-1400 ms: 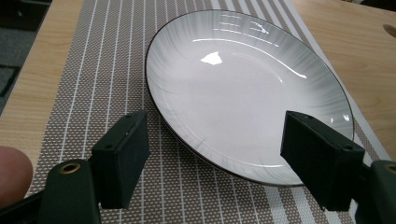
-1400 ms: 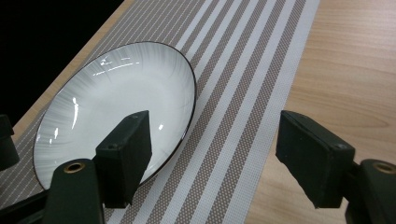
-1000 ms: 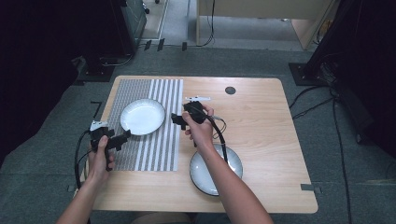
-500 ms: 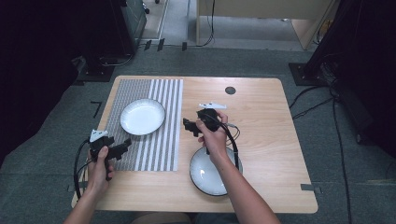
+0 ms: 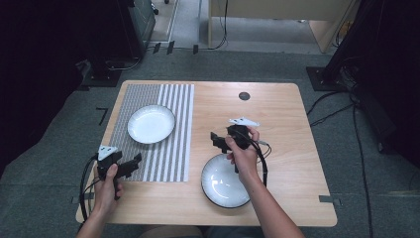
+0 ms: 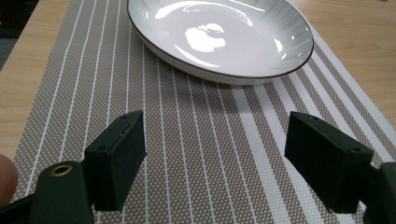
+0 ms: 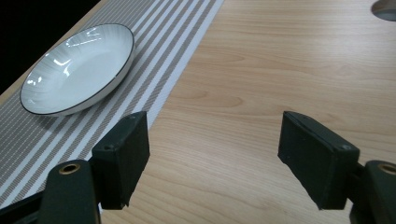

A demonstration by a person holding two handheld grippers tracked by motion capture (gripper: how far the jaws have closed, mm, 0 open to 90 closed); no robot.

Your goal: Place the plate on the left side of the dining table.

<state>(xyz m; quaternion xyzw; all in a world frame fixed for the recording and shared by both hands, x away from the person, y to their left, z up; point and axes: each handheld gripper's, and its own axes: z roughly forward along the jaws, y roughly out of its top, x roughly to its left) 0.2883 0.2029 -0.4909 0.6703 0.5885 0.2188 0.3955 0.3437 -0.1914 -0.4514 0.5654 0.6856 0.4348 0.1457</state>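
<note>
Grippers have been pulled back from the plate (image 5: 151,123) on the striped mat (image 5: 168,148). Left gripper (image 5: 132,164) and right gripper (image 5: 216,141) are held wide apart and empty, so placement looks done.

A lab or recording studio: grey carpet (image 5: 59,148) around a wooden desk (image 5: 287,119), black cables (image 5: 341,99) at right of frame, dark equipment stands (image 5: 124,29) at upper left.

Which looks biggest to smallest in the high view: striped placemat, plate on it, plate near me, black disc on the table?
1. Striped placemat.
2-3. Plate near you and plate on the placemat: alike, no ranking; the near one is partly hidden by the right hand.
4. Black disc.
</note>
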